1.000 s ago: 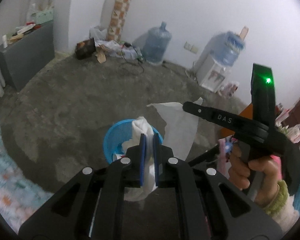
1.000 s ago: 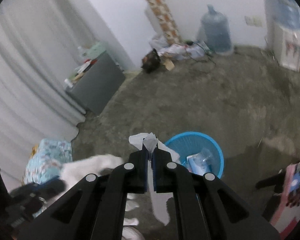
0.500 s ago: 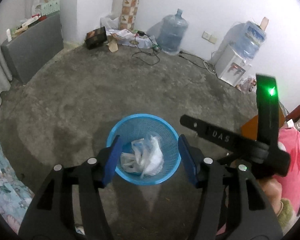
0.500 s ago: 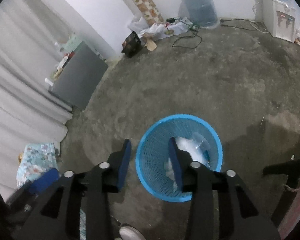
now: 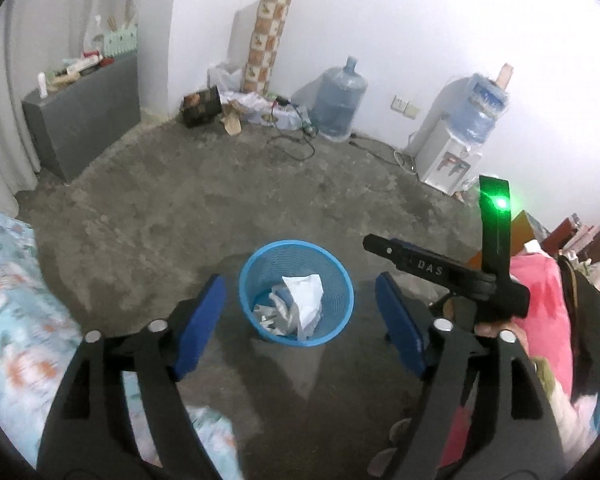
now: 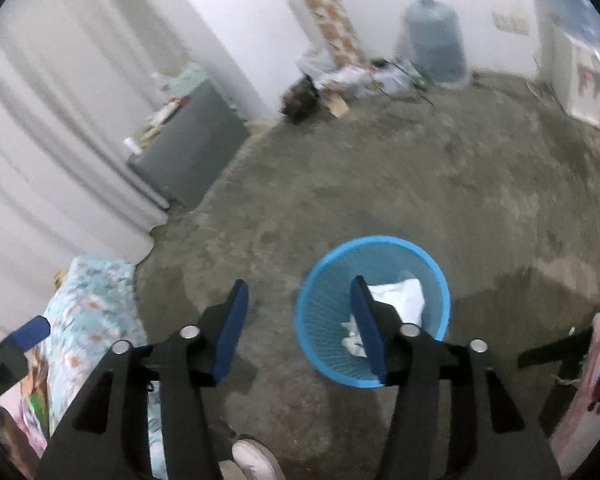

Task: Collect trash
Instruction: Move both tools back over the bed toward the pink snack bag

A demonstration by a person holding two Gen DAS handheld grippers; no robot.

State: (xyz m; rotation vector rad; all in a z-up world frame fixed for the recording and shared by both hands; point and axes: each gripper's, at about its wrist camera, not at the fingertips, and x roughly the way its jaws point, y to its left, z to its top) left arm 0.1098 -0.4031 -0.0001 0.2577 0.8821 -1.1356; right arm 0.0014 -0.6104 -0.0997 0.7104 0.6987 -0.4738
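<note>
A blue mesh waste basket (image 5: 337, 280) stands on the concrete floor and holds crumpled white tissues and plastic (image 5: 300, 308). My left gripper (image 5: 300, 320) is open and empty, held above and in front of the basket, which shows between its blue pads. My right gripper (image 6: 298, 320) is open and empty, with its right pad over the basket's (image 6: 440, 276) near left side; white trash (image 6: 400, 296) lies inside. The right gripper's body (image 5: 460, 276) shows to the right in the left wrist view.
A floral blanket (image 5: 8, 300) lies at the left. A grey cabinet (image 5: 80, 116), a water jug (image 5: 340, 100), a water dispenser (image 5: 456, 144) and a cluttered corner with cables (image 5: 252, 108) line the far wall. Pink fabric (image 5: 540, 300) is at the right. A white shoe (image 6: 252, 456) is below.
Both grippers were shut on white tissues a second ago; they opened, the tissues dropped into the basket, and both grippers have since pulled up and back.
</note>
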